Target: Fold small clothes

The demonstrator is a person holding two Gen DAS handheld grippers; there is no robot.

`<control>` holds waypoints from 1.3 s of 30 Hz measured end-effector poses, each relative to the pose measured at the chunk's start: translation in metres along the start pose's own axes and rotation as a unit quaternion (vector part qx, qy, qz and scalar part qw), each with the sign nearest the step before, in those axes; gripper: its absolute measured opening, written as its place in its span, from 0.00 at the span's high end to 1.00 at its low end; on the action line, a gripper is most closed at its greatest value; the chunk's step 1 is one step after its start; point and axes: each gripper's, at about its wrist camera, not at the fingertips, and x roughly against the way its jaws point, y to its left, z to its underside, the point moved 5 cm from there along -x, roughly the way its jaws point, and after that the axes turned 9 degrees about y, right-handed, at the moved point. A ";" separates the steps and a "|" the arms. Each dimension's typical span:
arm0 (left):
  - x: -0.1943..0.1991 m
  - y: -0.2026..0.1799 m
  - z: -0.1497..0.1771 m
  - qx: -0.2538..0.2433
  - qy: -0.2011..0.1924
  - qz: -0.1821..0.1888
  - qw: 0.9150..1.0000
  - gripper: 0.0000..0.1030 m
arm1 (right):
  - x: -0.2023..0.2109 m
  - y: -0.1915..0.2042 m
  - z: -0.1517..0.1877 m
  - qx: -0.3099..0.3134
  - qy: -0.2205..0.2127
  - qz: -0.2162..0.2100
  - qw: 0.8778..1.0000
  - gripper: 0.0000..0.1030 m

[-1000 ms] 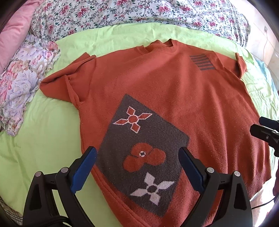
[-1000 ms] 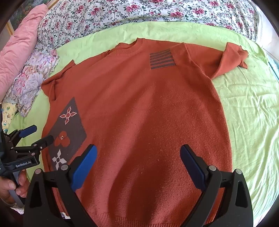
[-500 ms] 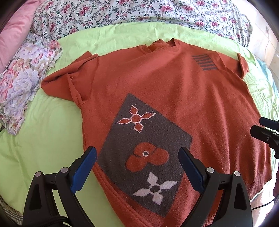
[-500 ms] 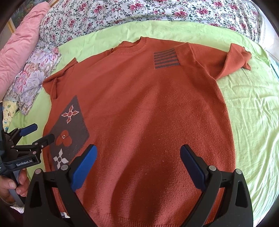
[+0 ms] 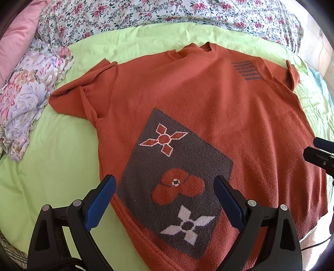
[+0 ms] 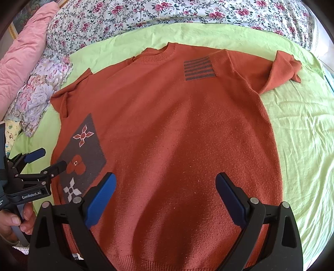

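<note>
- One sweater (image 6: 167, 129), rust orange, spread flat with the front up on a green sheet (image 6: 302, 146) covering the bed. Neck hole points away from both cameras, the bottom hem is closest.
- Two short sleeves on it: the left one (image 5: 68, 100) lies flat, the right one (image 6: 284, 73) is bunched up at its end.
- Two patterned patches on the front: a gray panel (image 5: 175, 179) with three flower shapes low on the left side, and a small striped block (image 6: 198, 69) high on the right side of the chest.
- Two grippers, both spread wide with nothing between the blue pads.
- The left gripper (image 5: 165, 200) hangs over the sweater's lower left part, the gray panel sitting right between its fingers. Can't tell if it touches the fabric.
- The right gripper (image 6: 166, 198) hangs over the plain lower middle, just above the hem.
- Beyond the sweater: one flowery quilt (image 6: 187, 14) along the far side, one flowery pillow (image 5: 27, 98) and one pink blanket (image 6: 27, 60) off to the left.
</note>
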 end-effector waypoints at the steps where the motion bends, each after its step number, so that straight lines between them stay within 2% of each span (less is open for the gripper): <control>1: 0.000 0.000 0.000 -0.001 0.000 0.000 1.000 0.08 | -0.001 -0.001 0.001 -0.001 0.011 0.005 1.000 0.07; 7: 0.000 -0.001 -0.003 -0.001 -0.004 -0.001 1.000 0.08 | -0.001 -0.006 -0.002 0.014 -0.001 0.034 0.999 0.07; 17: -0.001 -0.002 -0.006 0.000 0.005 0.001 1.000 0.08 | 0.003 -0.012 -0.009 0.010 -0.005 0.032 0.999 0.07; 26: -0.003 -0.003 -0.014 0.002 0.001 0.007 1.000 0.08 | 0.012 -0.027 -0.023 -0.007 -0.027 0.028 0.999 0.07; 32: -0.005 0.000 -0.029 0.004 0.003 0.009 1.000 0.08 | 0.024 -0.057 -0.042 -0.034 -0.037 0.045 0.998 0.10; 39: -0.011 0.007 -0.056 0.017 0.003 0.001 1.000 0.08 | 0.045 -0.117 -0.081 -0.109 -0.054 0.054 0.991 0.10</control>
